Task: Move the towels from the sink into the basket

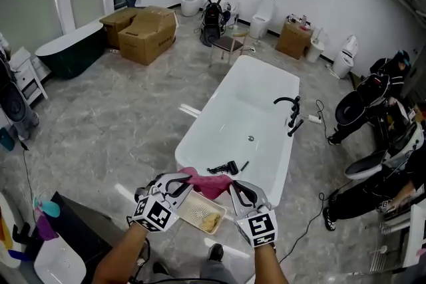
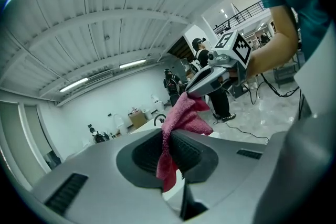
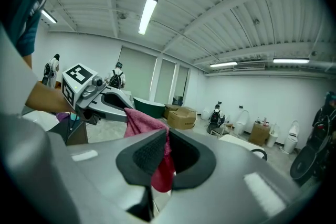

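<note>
One towel (image 1: pixel 212 184) in the air, stretched between both tongs: left tongs (image 2: pixel 169 150) nipped tight on one end, right tongs (image 3: pixel 164 153) nipped tight on the other. Hangs at the tub's (image 1: pixel 266 96) near rim, right by the basket (image 1: pixel 194 211). Not in yet. Probably just swing over and let go. Something yellowish already inside.

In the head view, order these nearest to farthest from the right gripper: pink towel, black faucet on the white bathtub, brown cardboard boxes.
1. The pink towel: clamped in the right gripper, stretching to its left.
2. The black faucet: ahead, on the right rim of the white bathtub.
3. The brown cardboard boxes: far back on the left, on the floor.
</note>
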The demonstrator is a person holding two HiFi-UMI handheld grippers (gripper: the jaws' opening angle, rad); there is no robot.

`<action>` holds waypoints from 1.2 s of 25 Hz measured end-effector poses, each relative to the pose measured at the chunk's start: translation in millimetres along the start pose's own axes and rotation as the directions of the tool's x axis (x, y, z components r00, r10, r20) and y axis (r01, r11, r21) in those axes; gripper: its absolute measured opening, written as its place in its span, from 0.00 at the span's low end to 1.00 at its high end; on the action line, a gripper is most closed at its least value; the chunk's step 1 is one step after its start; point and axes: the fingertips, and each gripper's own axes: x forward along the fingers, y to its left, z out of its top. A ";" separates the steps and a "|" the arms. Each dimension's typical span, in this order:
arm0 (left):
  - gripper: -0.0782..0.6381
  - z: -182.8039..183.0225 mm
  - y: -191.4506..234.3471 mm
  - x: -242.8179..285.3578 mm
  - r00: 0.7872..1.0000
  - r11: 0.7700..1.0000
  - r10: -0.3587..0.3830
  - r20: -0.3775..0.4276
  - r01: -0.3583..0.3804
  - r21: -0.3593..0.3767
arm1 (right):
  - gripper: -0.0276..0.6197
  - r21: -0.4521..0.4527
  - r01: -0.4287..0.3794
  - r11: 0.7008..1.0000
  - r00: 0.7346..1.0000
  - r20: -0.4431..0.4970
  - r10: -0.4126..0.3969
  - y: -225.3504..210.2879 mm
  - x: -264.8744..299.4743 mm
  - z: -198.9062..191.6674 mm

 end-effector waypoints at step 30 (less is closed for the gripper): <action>0.16 -207.9 -113.4 179.7 0.958 0.971 -0.238 -0.157 0.234 -0.043 | 0.08 0.190 0.159 0.969 0.978 -0.163 -0.129 -58.4 57.0 -278.7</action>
